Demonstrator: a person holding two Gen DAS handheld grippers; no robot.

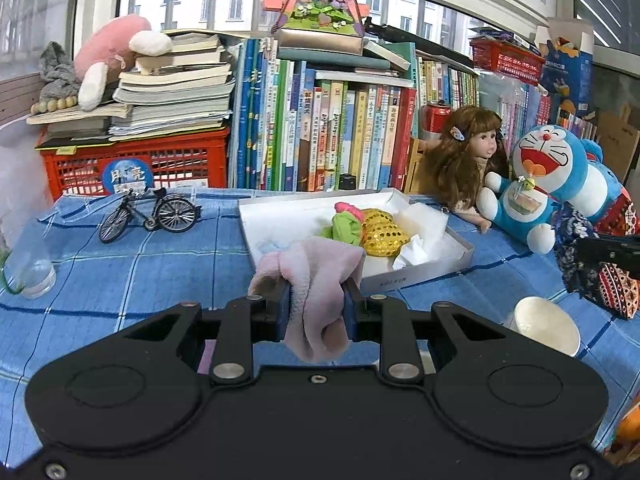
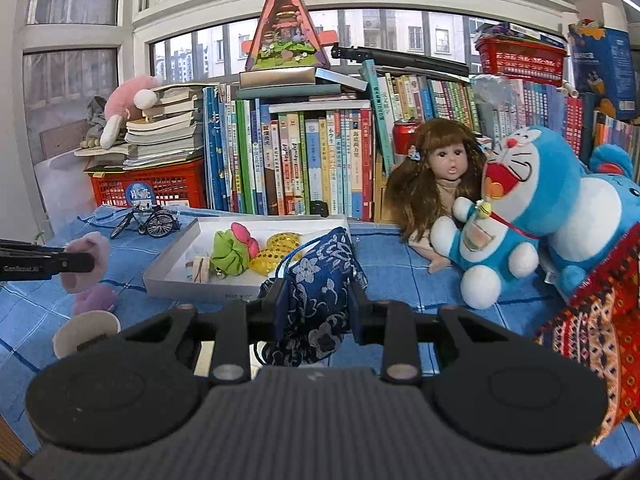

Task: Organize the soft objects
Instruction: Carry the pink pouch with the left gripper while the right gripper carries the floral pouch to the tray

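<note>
My left gripper [image 1: 316,300] is shut on a pale pink fuzzy cloth [image 1: 316,280], held above the blue checked tablecloth just in front of a shallow white box [image 1: 424,276]. In the box lie a green and pink scrunchie [image 1: 346,224], a yellow sequined piece [image 1: 382,232] and white tissue [image 1: 420,236]. My right gripper [image 2: 316,304] is shut on a dark blue floral pouch [image 2: 320,280] with a blue cord, lifted near the box's [image 2: 176,276] front right corner. The left gripper [image 2: 76,262] with its pink cloth shows at the left of the right wrist view.
A doll [image 2: 436,184] and a blue cat plush [image 2: 512,216] sit right of the box against rows of books. A patterned red cloth [image 2: 592,344] lies at the right. A paper cup [image 1: 546,326] lies on its side, a model bicycle [image 1: 150,214] and a glass [image 1: 30,268] stand at left.
</note>
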